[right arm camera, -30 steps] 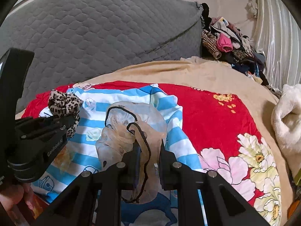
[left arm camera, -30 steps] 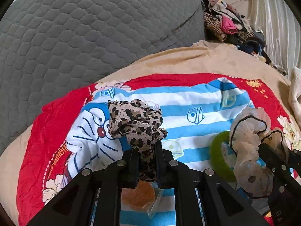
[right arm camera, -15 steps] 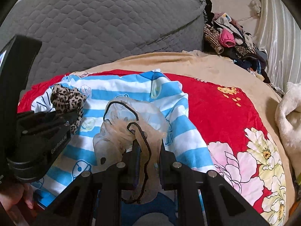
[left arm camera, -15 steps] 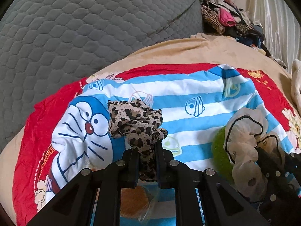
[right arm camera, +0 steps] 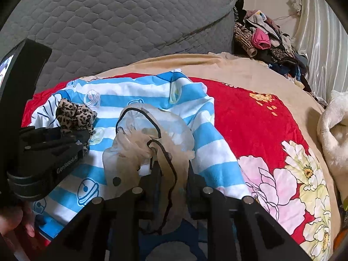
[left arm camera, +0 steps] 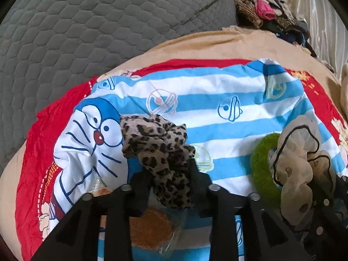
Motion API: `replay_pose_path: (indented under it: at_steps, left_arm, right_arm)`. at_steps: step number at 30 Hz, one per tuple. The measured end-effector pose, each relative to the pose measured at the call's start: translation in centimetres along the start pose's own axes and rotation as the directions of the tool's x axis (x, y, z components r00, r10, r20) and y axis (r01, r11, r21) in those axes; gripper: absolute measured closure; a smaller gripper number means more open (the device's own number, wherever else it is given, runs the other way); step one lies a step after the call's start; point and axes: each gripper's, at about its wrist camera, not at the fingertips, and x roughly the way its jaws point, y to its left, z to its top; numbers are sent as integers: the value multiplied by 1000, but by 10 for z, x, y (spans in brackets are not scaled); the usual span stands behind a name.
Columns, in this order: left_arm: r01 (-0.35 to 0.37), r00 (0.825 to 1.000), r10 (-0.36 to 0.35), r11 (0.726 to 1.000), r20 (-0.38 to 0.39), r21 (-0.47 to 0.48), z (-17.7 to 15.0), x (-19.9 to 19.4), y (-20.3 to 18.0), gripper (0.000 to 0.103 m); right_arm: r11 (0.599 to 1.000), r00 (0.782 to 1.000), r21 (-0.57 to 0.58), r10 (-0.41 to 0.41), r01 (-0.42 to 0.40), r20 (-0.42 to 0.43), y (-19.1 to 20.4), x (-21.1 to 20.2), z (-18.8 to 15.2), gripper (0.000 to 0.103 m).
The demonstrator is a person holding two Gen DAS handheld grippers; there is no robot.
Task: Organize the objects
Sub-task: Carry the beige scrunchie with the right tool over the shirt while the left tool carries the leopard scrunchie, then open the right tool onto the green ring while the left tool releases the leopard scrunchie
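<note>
Now — left claw [left arm camera: 168,171] clamps leopard scrunchie [left arm camera: 155,143] | right claw [right arm camera: 173,169] — clamps sheer scrunchie [right arm camera: 141,141]

**Bed and its covers**

A tan bed [right arm camera: 228,65] carries a red flowered blanket [right arm camera: 256,130]. A blue-striped cartoon cloth [left arm camera: 217,91] lies on the blanket. A grey quilted cushion [left arm camera: 87,21] stands along the far edge.

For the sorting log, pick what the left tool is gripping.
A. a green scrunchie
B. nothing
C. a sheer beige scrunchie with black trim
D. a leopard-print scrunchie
D: the left tool is shut on the leopard scrunchie, whose fabric bunches up between its fingers; the sheer scrunchie is in the right tool, and the green scrunchie lies on the striped cloth.
</note>
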Motion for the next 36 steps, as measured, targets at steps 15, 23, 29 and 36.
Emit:
replay_pose_path:
  at_steps: [15, 23, 29, 36]
  left_arm:
    - [-28, 1000, 29, 999, -2, 34, -16, -12, 7, 22]
    - [-27, 999, 28, 999, -23, 40, -19, -17, 10, 19]
    - [-37, 999, 37, 999, -27, 20, -26, -24, 19, 18]
    - [-8, 999, 8, 1000, -35, 0, -31, -37, 24, 18]
  right_arm:
    - [1000, 1000, -15, 3, -3, -5, 2, -10, -3, 60]
    - [1000, 1000, -26, -1, 1, 1, 2, -15, -4, 48]
    - [1000, 1000, -28, 7, -7, -1, 3, -21, -7, 41]
    - [999, 1000, -35, 0, 0, -5, 2, -27, -9, 36]
